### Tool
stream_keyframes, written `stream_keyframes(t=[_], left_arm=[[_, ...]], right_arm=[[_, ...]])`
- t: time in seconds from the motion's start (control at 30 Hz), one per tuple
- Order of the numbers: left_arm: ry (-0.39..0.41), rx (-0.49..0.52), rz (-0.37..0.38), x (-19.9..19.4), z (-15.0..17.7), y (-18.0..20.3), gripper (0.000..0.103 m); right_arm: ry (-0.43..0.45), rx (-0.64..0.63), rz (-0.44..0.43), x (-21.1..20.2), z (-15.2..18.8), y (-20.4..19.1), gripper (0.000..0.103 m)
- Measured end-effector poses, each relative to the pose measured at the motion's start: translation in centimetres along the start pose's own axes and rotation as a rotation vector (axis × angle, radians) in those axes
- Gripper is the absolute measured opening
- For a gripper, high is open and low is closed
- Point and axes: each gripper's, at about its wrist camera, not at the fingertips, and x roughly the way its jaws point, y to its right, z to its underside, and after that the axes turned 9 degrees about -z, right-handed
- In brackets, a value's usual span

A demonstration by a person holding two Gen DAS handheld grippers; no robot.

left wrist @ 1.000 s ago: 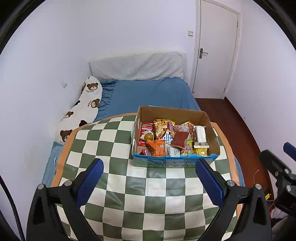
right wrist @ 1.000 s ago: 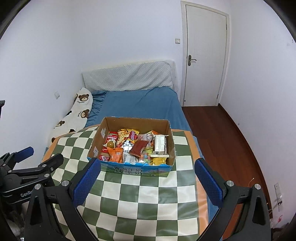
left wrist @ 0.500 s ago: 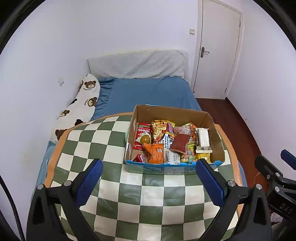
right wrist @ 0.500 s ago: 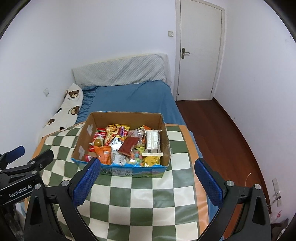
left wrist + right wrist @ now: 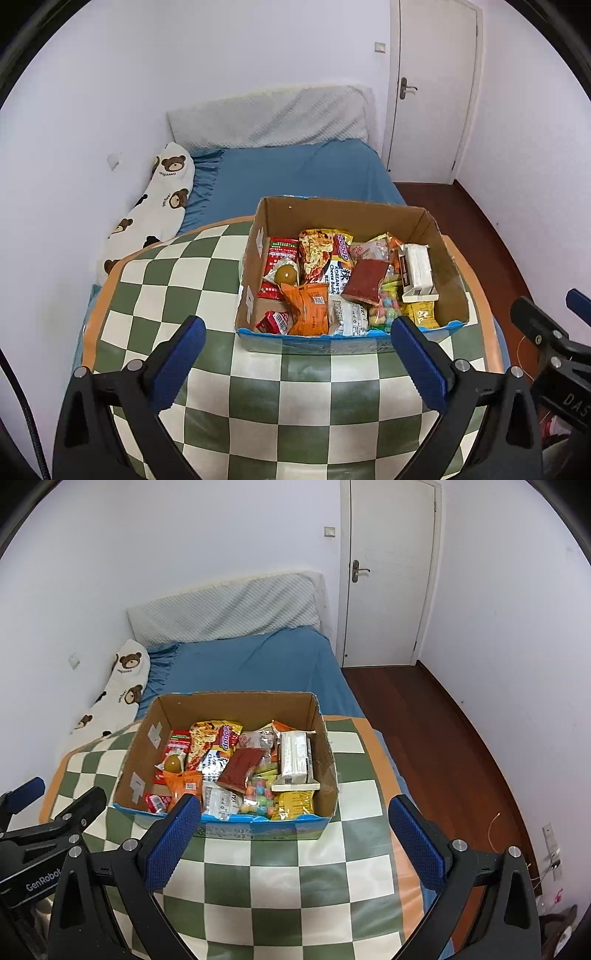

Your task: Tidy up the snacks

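Left claw: the left claw (image 5: 291,354) is held wide and empty, just short of the cardboard box's (image 5: 439,236) near wall, with the box ahead and slightly to its right.
Box: it is seen resting on the checkered desk (image 5: 177,269), long axis across both claws' line of reach, crammed with snack packets.
Orange packet: the orange packet (image 5: 308,308) is found in the box's near-left part, the left claw judged the nearer.
White carton: the white carton (image 5: 295,760) is laid against the box's right wall, better placed for the right claw.
Right claw: the right claw (image 5: 295,834) is likewise spread wide, nothing gripped, directly before the box.
Change: against a second ago, the box is shown closer and larger in both views; nothing has been lifted.
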Motion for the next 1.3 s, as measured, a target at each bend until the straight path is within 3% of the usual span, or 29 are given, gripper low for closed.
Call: stream_keyframes(t=[1.3], left_arm=[[-0.015,0.008,-0.006,0.9,-0.5,0.1,0.103]], right_arm=[[-0.03,0.002,0.015,1.5,0.5,0.2,0.103]])
